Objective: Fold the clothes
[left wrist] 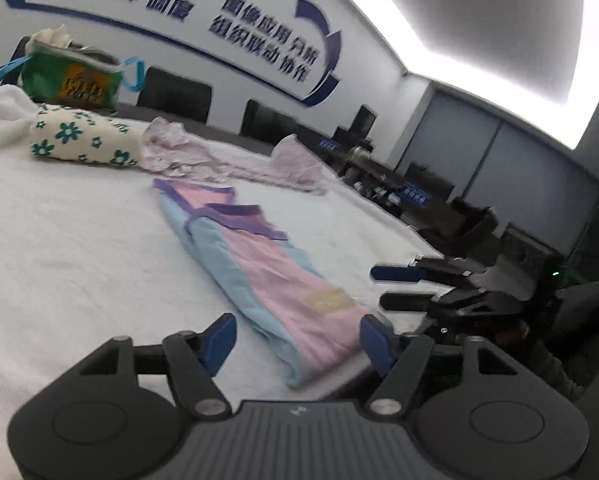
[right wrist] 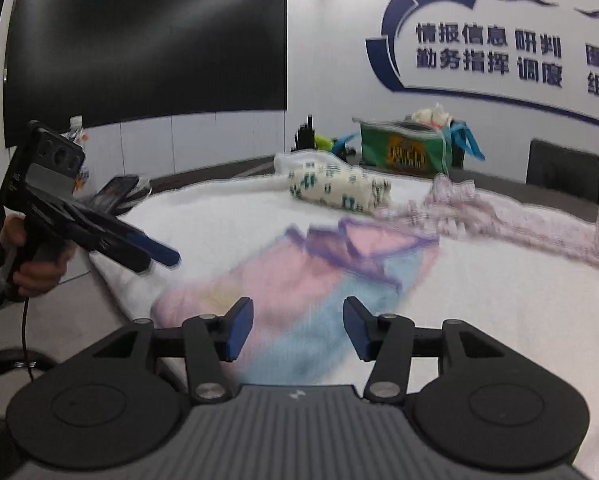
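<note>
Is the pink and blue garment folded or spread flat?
Folded. The pink and blue garment lies as a narrow strip on the white cloth, its purple-trimmed edges turned inward.

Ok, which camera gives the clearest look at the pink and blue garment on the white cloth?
The left wrist view: the pink and blue garment lies sharp there, purple trim and yellowish label visible. In the right wrist view the same garment is motion-blurred, only its colours readable.
</note>
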Motion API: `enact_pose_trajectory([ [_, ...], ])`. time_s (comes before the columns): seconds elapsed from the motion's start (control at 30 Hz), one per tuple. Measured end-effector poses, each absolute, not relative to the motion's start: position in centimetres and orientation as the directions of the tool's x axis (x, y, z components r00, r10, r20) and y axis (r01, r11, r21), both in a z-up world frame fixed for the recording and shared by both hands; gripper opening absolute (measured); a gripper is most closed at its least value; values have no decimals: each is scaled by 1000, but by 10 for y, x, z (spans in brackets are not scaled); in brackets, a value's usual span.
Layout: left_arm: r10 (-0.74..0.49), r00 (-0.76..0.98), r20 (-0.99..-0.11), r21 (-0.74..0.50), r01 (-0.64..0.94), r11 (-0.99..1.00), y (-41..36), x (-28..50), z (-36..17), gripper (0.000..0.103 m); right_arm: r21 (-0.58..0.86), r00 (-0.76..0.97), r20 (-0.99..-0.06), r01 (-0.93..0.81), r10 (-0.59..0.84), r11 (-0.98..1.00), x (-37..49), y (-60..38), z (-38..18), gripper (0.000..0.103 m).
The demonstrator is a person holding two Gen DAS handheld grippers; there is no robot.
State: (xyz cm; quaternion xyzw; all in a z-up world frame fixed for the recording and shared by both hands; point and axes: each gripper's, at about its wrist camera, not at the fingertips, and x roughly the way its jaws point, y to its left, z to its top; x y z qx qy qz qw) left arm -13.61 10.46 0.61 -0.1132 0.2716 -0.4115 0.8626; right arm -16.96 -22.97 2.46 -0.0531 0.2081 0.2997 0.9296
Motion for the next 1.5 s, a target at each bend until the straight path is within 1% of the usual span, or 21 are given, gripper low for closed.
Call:
enact_pose_trajectory([
  [0.13, -758, 504, -413, -365, 671, 645, 87, -144, 2, 72, 32, 723, -422, -591, 547, 806, -183, -235, 13, 51],
  [0.3, -737, 519, -433, -252, 715, 652, 69, -153, -4, 72, 31, 723, -425, -589, 544, 807, -185, -234, 6, 51],
  [0.4, -728, 532, -433, -214, 724, 656, 65, -153, -8, 68, 26, 727, -407, -596, 553, 802, -187, -235, 4, 51],
  [0.47, -728, 531, -434, -220, 721, 657, 66, -148, -7, 58, 34, 717, -400, -611, 571, 791, -187, -233, 3, 51],
  [0.5, -728, 530, -435, -223, 720, 657, 67, -146, -7, 55, 30, 711, -398, -622, 580, 782, -187, -232, 3, 51],
  [0.53, -728, 530, -435, -226, 718, 658, 67, -144, -6, 46, 25, 704, -397, -634, 589, 773, -188, -230, 3, 51],
  [0.57, -728, 529, -436, -230, 717, 658, 68, -142, -6, 40, 22, 702, -394, -639, 594, 769, -189, -229, 3, 51],
  [0.63, -724, 522, -451, -230, 716, 659, 66, -138, -9, 36, 17, 699, -387, -647, 602, 762, -190, -225, 2, 50],
  [0.67, -724, 519, -455, -230, 717, 658, 65, -137, -10, 34, 18, 699, -387, -647, 602, 762, -189, -223, 1, 47],
  [0.7, -727, 515, -454, -228, 721, 654, 64, -137, -11, 32, 19, 699, -388, -646, 601, 763, -188, -221, 1, 36],
  [0.73, -731, 511, -452, -227, 727, 648, 63, -137, -11, 27, 24, 695, -389, -648, 605, 761, -187, -219, 0, 29],
  [0.77, -736, 506, -450, -231, 730, 643, 63, -136, -11, 17, 29, 689, -394, -653, 609, 757, -186, -217, -1, 18],
  [0.83, -746, 494, -447, -243, 735, 633, 63, -135, -12, 14, 31, 677, -404, -662, 615, 749, -187, -214, -3, 14],
  [0.87, -752, 487, -445, -251, 738, 627, 64, -136, -11, 11, 27, 672, -409, -667, 617, 745, -188, -212, -4, 6],
  [0.9, -758, 479, -443, -259, 741, 620, 66, -136, -10, 10, 35, 664, -409, -674, 625, 738, -190, -212, -3, 4],
  [1.0, -793, 440, -422, -280, 768, 576, 73, -142, -3, 9, 65, 640, -396, -696, 659, 715, -195, -216, 3, 3],
  [1.13, -827, 416, -379, -305, 788, 536, 82, -136, 17, 9, 94, 637, -329, -712, 697, 696, -201, -226, 19, 3],
  [1.2, -816, 427, -389, -340, 757, 558, 80, -115, 24, 9, 106, 653, -275, -709, 706, 697, -197, -229, 28, 3],
  [1.27, -801, 440, -406, -377, 717, 586, 77, -91, 29, 9, 112, 683, -247, -684, 687, 721, -185, -232, 35, 3],
  [1.37, -777, 457, -433, -429, 653, 624, 71, -56, 36, 10, 130, 723, -252, -634, 644, 762, -154, -229, 45, 3],
  [1.5, -744, 475, -471, -491, 559, 668, 64, -9, 46, 9, 163, 756, -317, -552, 573, 818, -107, -222, 50, 3],
])
